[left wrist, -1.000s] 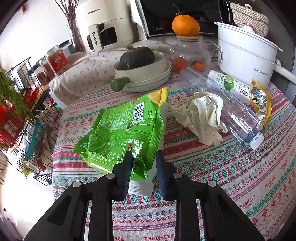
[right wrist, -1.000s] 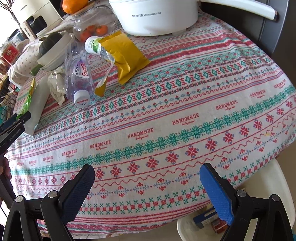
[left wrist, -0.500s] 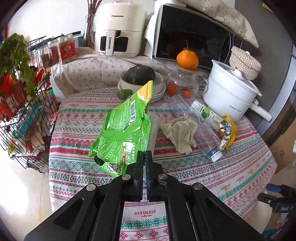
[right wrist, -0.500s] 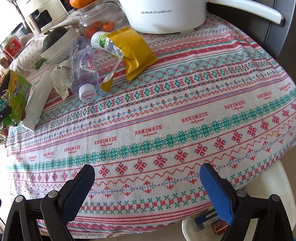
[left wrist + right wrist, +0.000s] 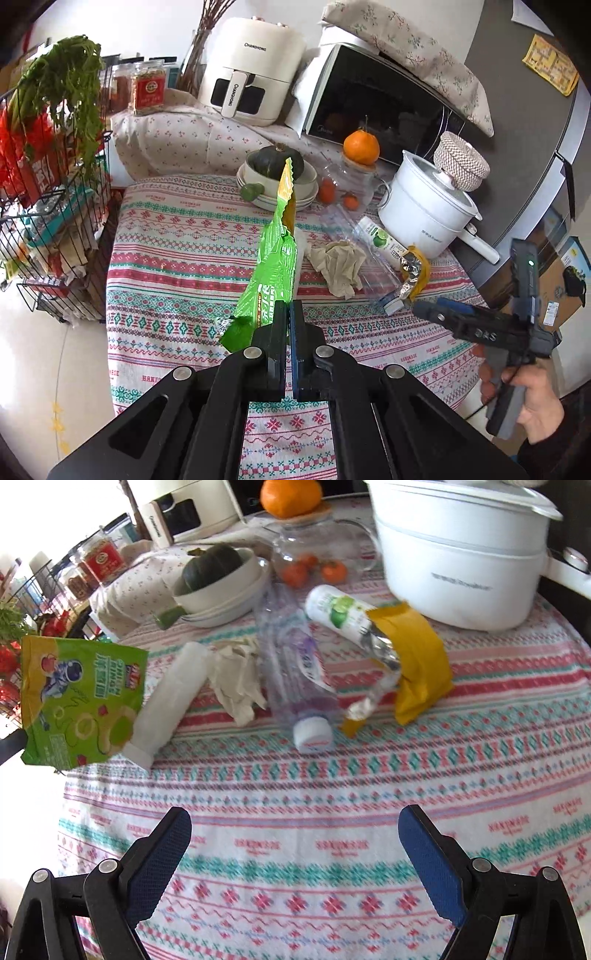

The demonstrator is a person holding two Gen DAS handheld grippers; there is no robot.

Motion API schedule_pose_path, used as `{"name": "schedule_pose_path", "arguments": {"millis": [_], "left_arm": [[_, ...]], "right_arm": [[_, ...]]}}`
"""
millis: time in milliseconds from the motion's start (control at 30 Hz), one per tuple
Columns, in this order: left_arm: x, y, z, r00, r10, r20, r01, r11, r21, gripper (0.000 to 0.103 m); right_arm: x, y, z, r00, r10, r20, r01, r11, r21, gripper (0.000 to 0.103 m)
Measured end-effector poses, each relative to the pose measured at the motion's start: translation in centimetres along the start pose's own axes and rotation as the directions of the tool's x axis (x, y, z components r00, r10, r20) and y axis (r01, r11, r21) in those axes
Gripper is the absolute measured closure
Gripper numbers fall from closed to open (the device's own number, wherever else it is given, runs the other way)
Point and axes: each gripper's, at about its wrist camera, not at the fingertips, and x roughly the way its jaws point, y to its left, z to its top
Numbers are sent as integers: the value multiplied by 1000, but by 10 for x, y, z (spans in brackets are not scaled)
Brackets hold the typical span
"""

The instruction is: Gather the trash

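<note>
My left gripper [image 5: 288, 314] is shut on the lower corner of a green snack bag [image 5: 275, 258], which hangs lifted above the patterned tablecloth [image 5: 177, 236]. The right wrist view shows the same green snack bag [image 5: 79, 701] in the air at the left. On the cloth lie a white tube-like bottle [image 5: 170, 698], a crumpled tissue [image 5: 236, 675], a clear water bottle [image 5: 299, 679], a small lime-label bottle [image 5: 340, 613] and a yellow foil wrapper [image 5: 417, 664]. My right gripper [image 5: 295, 849] is open over the near part of the table; it also shows as the right gripper [image 5: 436, 306], held in a hand.
A white pot [image 5: 458, 554], stacked bowls with a dark squash [image 5: 218, 579] and a glass jar with an orange on top [image 5: 306, 550] stand behind the trash. An air fryer [image 5: 251, 74], a microwave [image 5: 376, 99] and a wire rack [image 5: 44, 206] border the table.
My left gripper closed on the green bag and raised it off the cloth, turning it edge-on. My right gripper moved in over the table toward the bottles and wrapper.
</note>
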Motion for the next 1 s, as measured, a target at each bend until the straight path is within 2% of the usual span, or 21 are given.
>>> {"name": "schedule_pose_path", "arguments": {"millis": [233, 433, 667, 767, 800, 833, 1000], "left_arm": [[-11, 15, -1, 1000, -8, 7, 8, 1000, -12, 102], [-11, 30, 3, 1000, -12, -1, 12, 998, -54, 102], [-13, 36, 3, 1000, -7, 3, 8, 997, -74, 102], [-14, 36, 4, 1000, 1, 9, 0, 997, -72, 102], [-16, 36, 5, 1000, -1, 14, 2, 997, -73, 102], [-17, 35, 6, 1000, -3, 20, 5, 997, -71, 102], [-33, 24, 8, 998, -16, 63, 19, 999, -44, 103]], "right_arm": [[58, 38, 54, 996, 85, 27, -84, 996, -35, 22], [107, 51, 86, 999, 45, 5, -45, 998, -44, 28], [153, 51, 91, 998, -7, -56, 6, 1000, -18, 35], [159, 54, 89, 998, -29, -49, 27, 999, -45, 45], [161, 55, 88, 998, -29, -59, 26, 999, -48, 62], [161, 54, 87, 997, -22, -72, 19, 999, -37, 66], [128, 48, 79, 1000, 11, -26, -11, 1000, -15, 67]]}}
